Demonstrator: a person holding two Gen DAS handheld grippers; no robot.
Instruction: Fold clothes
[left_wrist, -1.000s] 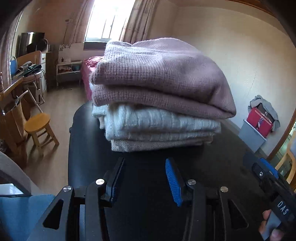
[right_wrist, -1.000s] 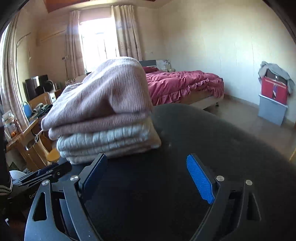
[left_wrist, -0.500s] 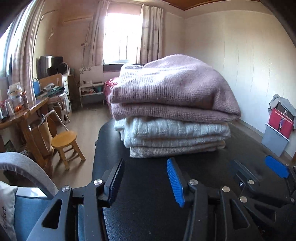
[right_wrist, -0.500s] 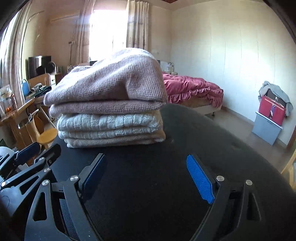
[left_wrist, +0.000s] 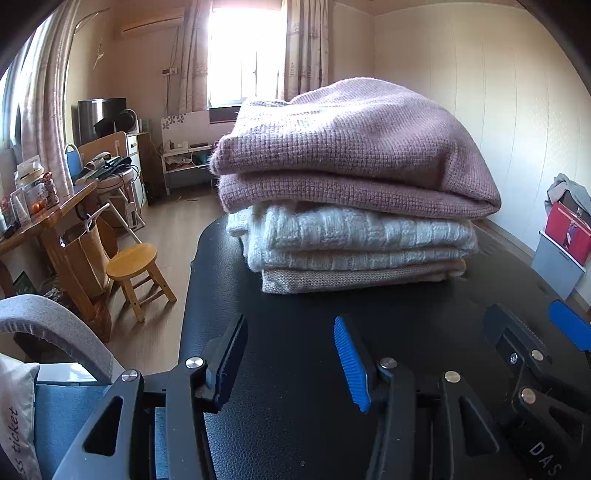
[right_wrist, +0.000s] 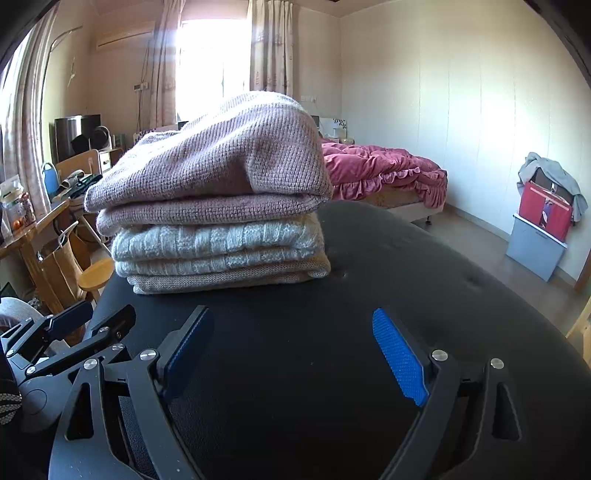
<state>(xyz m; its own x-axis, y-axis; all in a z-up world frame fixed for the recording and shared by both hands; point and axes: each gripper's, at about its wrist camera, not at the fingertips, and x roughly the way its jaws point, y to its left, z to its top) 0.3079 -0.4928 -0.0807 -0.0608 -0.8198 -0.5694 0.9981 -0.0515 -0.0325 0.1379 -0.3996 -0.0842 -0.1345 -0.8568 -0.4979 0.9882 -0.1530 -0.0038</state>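
While both claws gape empty, 3 sweaters (left_wrist: 354, 206) (folded) top black padding (right_wrist: 406, 266).

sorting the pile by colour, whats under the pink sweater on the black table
Under the pink sweater lies a folded white cable-knit sweater, and under that a beige knit resting on the black table. Only the folded edges show; anything tucked between the layers is covered.
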